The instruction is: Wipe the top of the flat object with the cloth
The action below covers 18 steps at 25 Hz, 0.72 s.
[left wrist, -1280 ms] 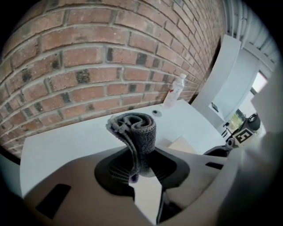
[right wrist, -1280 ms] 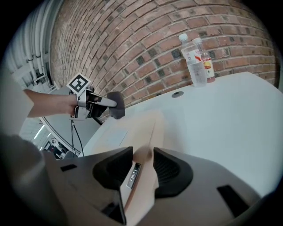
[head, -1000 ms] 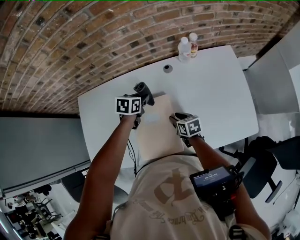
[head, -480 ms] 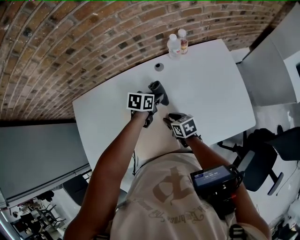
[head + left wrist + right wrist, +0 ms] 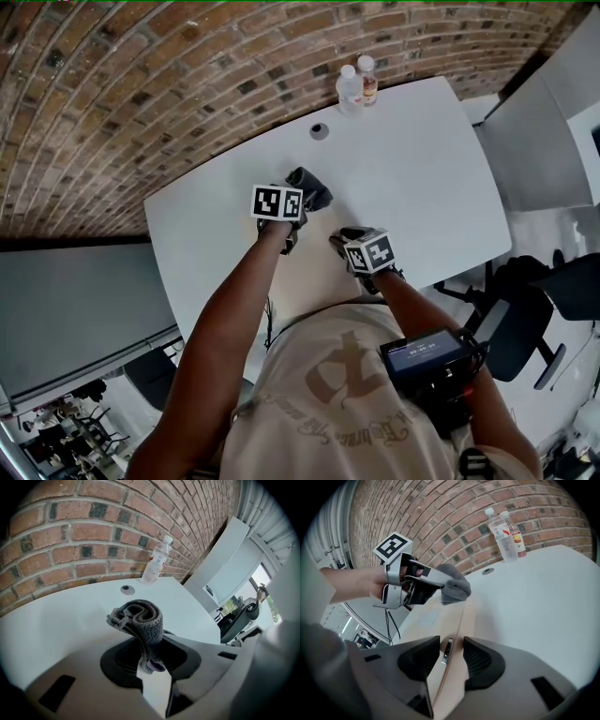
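Note:
The flat object is a pale beige board [image 5: 309, 274] lying on the white table [image 5: 422, 178]. A rolled grey cloth [image 5: 140, 619] sticks out of my left gripper [image 5: 151, 654], which is shut on it. In the head view that cloth [image 5: 310, 187] hovers at the board's far end, just past the left gripper [image 5: 296, 210]. My right gripper [image 5: 451, 654] has the board's [image 5: 440, 617] near right edge between its jaws; they are opening slightly but the pads still touch it. The right gripper view shows the cloth [image 5: 455, 588] above the board's far corner.
Two plastic bottles [image 5: 349, 90] stand at the table's far edge by the brick wall. A round cable grommet [image 5: 320, 131] sits in front of them. A dark chair [image 5: 530, 323] is to the right, a grey partition [image 5: 75, 300] to the left.
The left gripper with the cloth has shifted a little toward the board's far end. The right gripper has stayed on the board's edge.

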Each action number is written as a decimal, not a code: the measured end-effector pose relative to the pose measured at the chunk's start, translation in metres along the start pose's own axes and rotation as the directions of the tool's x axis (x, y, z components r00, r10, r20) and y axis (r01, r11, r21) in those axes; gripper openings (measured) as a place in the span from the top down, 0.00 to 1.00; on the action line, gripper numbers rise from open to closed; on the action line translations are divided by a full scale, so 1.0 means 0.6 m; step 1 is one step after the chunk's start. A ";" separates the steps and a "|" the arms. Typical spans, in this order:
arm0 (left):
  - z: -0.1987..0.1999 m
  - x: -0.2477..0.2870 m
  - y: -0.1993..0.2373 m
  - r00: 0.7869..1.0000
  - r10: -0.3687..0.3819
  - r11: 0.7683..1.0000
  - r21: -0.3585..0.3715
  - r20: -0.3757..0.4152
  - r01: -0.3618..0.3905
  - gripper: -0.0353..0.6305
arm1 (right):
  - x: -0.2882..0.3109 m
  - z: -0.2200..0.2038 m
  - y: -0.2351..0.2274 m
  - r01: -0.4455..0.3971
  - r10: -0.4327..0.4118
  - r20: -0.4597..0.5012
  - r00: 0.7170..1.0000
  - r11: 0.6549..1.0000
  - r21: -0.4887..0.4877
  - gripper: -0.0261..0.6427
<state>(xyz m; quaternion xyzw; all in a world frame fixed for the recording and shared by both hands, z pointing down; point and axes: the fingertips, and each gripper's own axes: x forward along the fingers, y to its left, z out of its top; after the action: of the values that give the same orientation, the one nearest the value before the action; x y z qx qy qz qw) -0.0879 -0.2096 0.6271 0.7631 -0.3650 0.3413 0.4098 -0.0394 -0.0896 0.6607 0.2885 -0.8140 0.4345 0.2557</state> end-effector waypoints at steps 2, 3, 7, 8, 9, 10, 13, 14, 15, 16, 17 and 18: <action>-0.009 -0.009 0.010 1.000 0.018 1.000 0.012 -0.009 -0.018 0.78 | -0.001 -0.002 -0.001 0.004 -0.004 -0.001 1.000 1.000 0.000 0.71; -0.014 -0.014 0.017 1.000 0.028 0.999 0.020 -0.011 -0.028 0.78 | -0.001 -0.002 -0.001 0.007 -0.007 -0.001 1.000 1.000 -0.002 0.71; -0.036 -0.041 0.050 0.997 0.072 0.997 0.029 -0.023 -0.071 0.78 | -0.001 -0.001 -0.001 0.015 -0.015 -0.001 1.000 1.000 -0.014 0.71; -0.042 -0.048 0.059 0.996 0.082 0.996 0.029 -0.027 -0.081 0.78 | -0.001 -0.002 -0.001 0.016 -0.016 -0.003 1.000 1.000 -0.016 0.71; -0.048 -0.056 0.067 0.995 0.092 0.995 0.029 -0.030 -0.091 0.78 | -0.001 -0.002 -0.001 0.017 -0.017 -0.005 1.000 1.000 -0.018 0.71; -0.054 -0.063 0.076 0.994 0.102 0.994 0.030 -0.033 -0.101 0.78 | -0.001 -0.003 -0.001 0.018 -0.018 -0.007 1.000 1.000 -0.021 0.71; -0.073 -0.087 0.104 0.991 0.132 0.991 0.019 -0.036 -0.131 0.78 | 0.000 -0.002 -0.002 0.019 -0.019 -0.008 1.000 0.999 -0.031 0.71; -0.079 -0.095 0.112 0.990 0.140 0.990 0.009 -0.034 -0.139 0.78 | 0.000 -0.002 -0.001 0.019 -0.020 -0.006 1.000 0.999 -0.035 0.71; -0.086 -0.102 0.120 0.989 0.147 0.989 -0.004 -0.032 -0.147 0.78 | 0.000 -0.001 -0.001 0.020 -0.021 -0.005 1.000 0.999 -0.038 0.71; -0.093 -0.109 0.128 0.988 0.153 0.988 -0.018 -0.030 -0.154 0.78 | 0.000 -0.001 -0.001 0.021 -0.022 -0.006 1.000 0.999 -0.041 0.71; -0.100 -0.117 0.136 0.987 0.161 0.986 -0.032 -0.027 -0.161 0.78 | 0.001 -0.001 -0.001 0.022 -0.022 -0.008 1.000 0.999 -0.043 0.71; -0.107 -0.125 0.144 0.985 0.169 0.985 -0.045 -0.024 -0.169 0.78 | 0.001 -0.001 -0.001 0.022 -0.022 -0.010 1.000 0.999 -0.046 0.71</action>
<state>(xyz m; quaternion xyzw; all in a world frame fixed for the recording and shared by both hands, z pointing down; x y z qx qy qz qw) -0.2120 -0.1672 0.6257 0.7162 -0.4321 0.3739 0.4007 -0.0395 -0.0897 0.6616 0.2894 -0.8191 0.4144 0.2711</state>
